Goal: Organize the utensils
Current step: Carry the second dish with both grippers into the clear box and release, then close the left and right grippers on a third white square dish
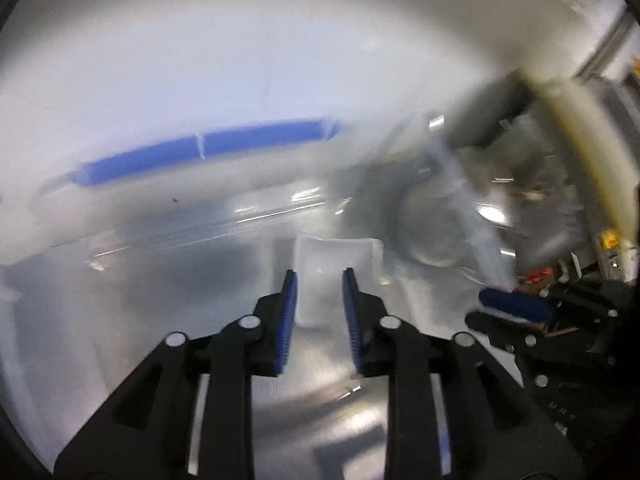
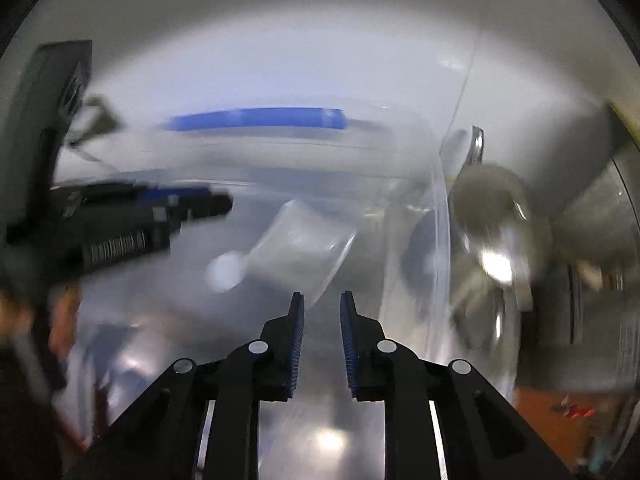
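Directly ahead of left gripper (image 1: 320,272), jaws parted and empty: small clear tub (image 1: 336,276), blurred, long axis unclear. Right gripper (image 2: 322,296) likewise parted, empty, same tub just beyond its tips. Farther out, blue strip (image 1: 208,148) lying crosswise; metal bowl (image 2: 492,248) off right.

Two steep, close wrist views, shared blue strip (image 1: 208,150).

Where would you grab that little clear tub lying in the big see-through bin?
Probably by the rim of the small clear tub: it lies tipped on its side, mouth toward the right gripper, so one finger could slip inside. Blur makes this uncertain.
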The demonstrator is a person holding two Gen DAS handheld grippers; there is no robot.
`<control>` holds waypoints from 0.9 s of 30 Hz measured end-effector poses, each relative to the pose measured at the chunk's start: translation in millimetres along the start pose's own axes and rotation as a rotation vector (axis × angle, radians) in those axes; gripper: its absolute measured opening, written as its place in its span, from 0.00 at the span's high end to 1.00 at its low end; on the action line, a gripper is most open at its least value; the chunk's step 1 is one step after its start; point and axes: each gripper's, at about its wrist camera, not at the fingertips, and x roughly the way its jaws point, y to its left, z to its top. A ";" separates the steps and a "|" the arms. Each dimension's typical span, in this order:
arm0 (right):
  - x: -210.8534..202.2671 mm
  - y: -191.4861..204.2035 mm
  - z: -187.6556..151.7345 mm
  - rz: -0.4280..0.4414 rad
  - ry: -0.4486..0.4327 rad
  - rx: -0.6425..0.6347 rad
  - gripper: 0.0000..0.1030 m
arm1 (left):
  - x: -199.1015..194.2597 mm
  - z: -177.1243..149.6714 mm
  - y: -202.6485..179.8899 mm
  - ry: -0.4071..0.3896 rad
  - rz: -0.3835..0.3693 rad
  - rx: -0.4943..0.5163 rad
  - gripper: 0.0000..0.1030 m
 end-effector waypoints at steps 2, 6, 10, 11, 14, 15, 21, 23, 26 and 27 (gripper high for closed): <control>-26.7 0.4 -37.6 0.073 -0.024 0.016 0.62 | -37.2 -28.6 -9.8 -0.055 -0.058 0.004 0.48; -34.7 7.7 -127.7 0.216 0.066 0.064 0.62 | -75.7 -110.9 -26.8 -0.068 -0.175 0.007 0.47; -4.9 11.3 -182.9 0.228 0.195 0.131 0.62 | -47.4 -196.5 -41.0 0.092 -0.161 -0.011 0.47; 3.3 11.9 -193.0 0.227 0.223 0.157 0.62 | -38.1 -210.4 -39.4 0.138 -0.164 -0.025 0.47; 22.2 21.2 -216.3 0.228 0.277 0.195 0.62 | -10.0 -248.9 -36.8 0.249 -0.145 -0.080 0.50; 25.8 25.8 -222.6 0.235 0.290 0.200 0.62 | -6.0 -256.1 -35.2 0.264 -0.142 -0.096 0.51; 38.3 47.0 -240.5 0.254 0.315 0.200 0.67 | 0.0 -274.4 -38.3 0.288 -0.154 -0.118 0.62; 40.4 48.1 -242.1 0.249 0.310 0.216 0.69 | 7.9 -275.9 -37.9 0.292 -0.154 -0.116 0.63; 46.9 46.6 -239.5 0.251 0.311 0.238 0.72 | 8.3 -284.6 -39.3 0.301 -0.148 -0.120 0.67; 47.2 44.7 -240.6 0.250 0.313 0.244 0.73 | 9.0 -288.4 -39.5 0.306 -0.140 -0.123 0.68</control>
